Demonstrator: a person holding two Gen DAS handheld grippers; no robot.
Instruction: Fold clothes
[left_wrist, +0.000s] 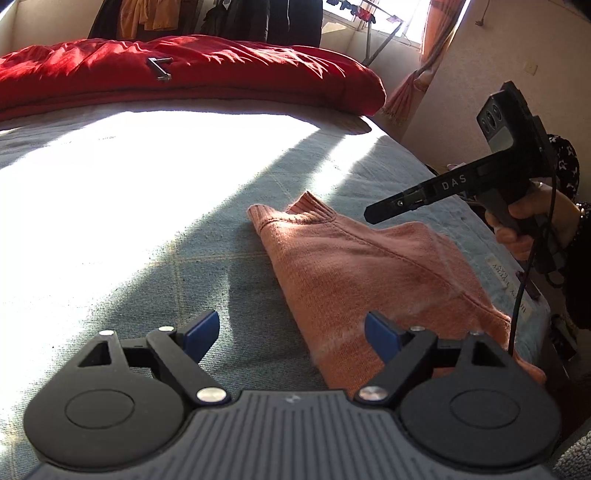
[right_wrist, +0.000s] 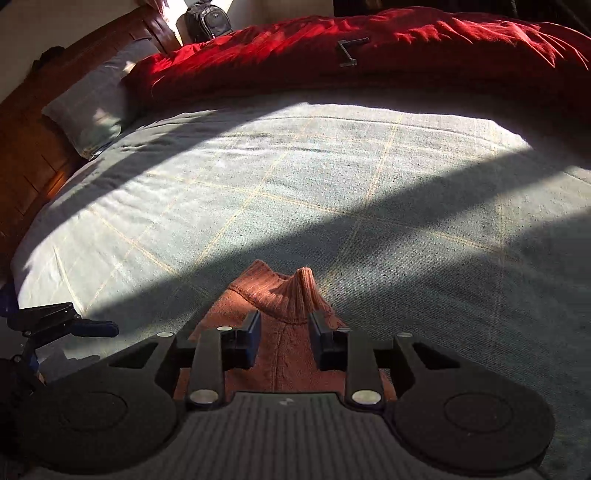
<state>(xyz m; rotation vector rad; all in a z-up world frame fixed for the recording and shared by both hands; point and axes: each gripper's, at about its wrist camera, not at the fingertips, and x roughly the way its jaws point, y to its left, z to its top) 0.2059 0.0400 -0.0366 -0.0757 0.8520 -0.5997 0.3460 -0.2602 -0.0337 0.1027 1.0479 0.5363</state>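
Lying on the grey-green bed cover, a folded salmon-pink knit sweater rests near the bed's near edge, its ribbed collar turned toward the middle of the bed and standing up in a small peak.

The left hand-held gripper hangs above the near end of the sweater with its blue-padded fingers spread wide and nothing between them; one blue pad sits over the knit and the other over bare cover.

The right hand-held gripper is poised over the collar end, held by a person's hand in a dark patterned sleeve. Its jaws stand partly apart, released, with the sweater's fabric visible in the gap below them and neither pad pressing on it. Whether the fingertips brush the knit cannot be told.

Across the far side of the bed a rumpled red duvet lies in a long heap, with a small metal bracket-like object on top. A grey pillow leans against the wooden headboard. Strong sunlight crosses the bed cover in a broad band.
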